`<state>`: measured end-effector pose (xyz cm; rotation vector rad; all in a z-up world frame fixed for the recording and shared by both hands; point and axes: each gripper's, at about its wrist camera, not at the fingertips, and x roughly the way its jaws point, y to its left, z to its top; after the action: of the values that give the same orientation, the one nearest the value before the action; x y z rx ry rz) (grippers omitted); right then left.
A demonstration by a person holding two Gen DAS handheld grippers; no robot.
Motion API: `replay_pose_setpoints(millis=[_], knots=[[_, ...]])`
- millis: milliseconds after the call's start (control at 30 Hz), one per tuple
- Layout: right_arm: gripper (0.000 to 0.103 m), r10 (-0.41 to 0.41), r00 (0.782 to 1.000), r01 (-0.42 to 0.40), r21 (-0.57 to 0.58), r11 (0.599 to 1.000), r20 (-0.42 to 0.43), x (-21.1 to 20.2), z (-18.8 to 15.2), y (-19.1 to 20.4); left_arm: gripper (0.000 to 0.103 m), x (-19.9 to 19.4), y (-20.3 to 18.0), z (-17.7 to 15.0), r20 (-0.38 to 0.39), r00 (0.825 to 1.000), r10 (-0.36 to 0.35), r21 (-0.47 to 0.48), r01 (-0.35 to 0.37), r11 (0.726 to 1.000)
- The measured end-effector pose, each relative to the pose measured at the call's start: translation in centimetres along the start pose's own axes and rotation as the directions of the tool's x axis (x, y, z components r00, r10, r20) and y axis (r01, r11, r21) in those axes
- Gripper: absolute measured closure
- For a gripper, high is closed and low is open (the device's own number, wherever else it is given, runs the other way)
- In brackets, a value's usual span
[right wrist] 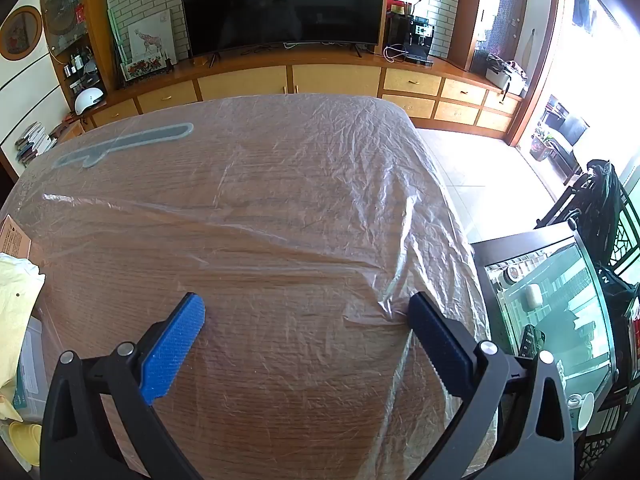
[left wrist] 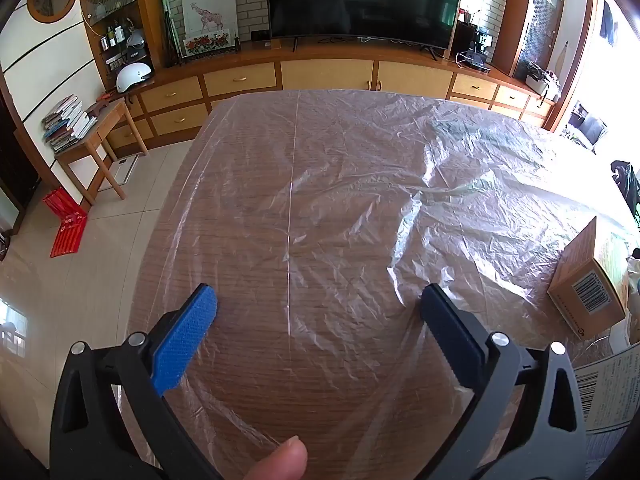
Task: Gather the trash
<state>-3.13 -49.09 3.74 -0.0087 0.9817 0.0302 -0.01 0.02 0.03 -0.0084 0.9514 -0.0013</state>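
I had both claws spread wide and empty over the plastic-covered table (left wrist: 320,200). The left gripper (left wrist: 320,308) hung above bare sheet near the front edge; the cardboard box (left wrist: 588,280) lay off to its right, at the table's right edge, long axis running away from me. That made it the left claw's reach, I judged. The right gripper (right wrist: 306,312) sat near the table's right side, a yellow bag (right wrist: 16,300) at its far left. I saw no bin.
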Motion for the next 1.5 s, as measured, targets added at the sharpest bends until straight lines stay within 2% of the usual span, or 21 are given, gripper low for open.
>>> replay_pose_setpoints(millis=[1500], knots=[[0.004,0.0,1.0,0.0,0.0,1.0,-0.001,0.03,0.02,0.0,0.001,0.02,-0.03,-0.03,-0.007,1.0,0.006,0.005,-0.006,1.0]])
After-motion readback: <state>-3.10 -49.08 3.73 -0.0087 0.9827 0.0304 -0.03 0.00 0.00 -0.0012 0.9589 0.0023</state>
